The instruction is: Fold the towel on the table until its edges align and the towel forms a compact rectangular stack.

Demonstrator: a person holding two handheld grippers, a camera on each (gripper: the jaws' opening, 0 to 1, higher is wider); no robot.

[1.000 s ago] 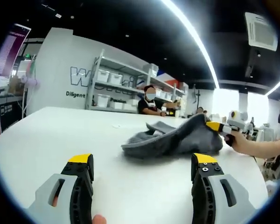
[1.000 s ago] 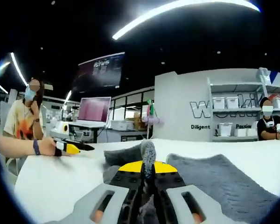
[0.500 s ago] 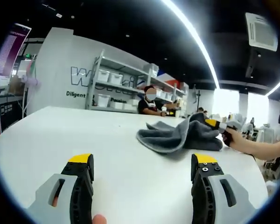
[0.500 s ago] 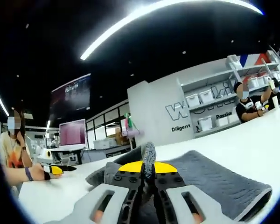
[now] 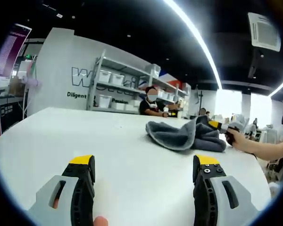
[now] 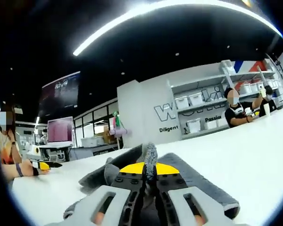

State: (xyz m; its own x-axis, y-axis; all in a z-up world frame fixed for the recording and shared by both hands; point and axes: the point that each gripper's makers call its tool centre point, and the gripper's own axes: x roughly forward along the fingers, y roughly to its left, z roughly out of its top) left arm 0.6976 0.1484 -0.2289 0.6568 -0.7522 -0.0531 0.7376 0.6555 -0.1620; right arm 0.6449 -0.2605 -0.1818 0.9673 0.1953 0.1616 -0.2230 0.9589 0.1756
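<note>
A grey towel (image 5: 186, 135) lies bunched on the white table (image 5: 61, 136), far right in the left gripper view. My left gripper (image 5: 144, 165) is open, well short of it, jaws resting low over the table. The right gripper (image 5: 219, 125) holds the towel's right edge there. In the right gripper view my right gripper (image 6: 149, 168) is shut on a fold of the grey towel (image 6: 198, 181), which sticks up between the yellow-tipped jaws and drapes to both sides. The left gripper (image 6: 43, 165) appears far left there, held by a hand.
A white wall with shelves of white bins (image 5: 108, 77) stands behind the table. A person (image 5: 151, 102) sits at the far side. A screen (image 6: 59, 130) glows at the back left. Bare table lies between my left gripper and the towel.
The right gripper has pulled the towel rightward and farther from my left gripper, gathering it into a smaller heap. The right gripper view has tilted. My left gripper has stayed put.
</note>
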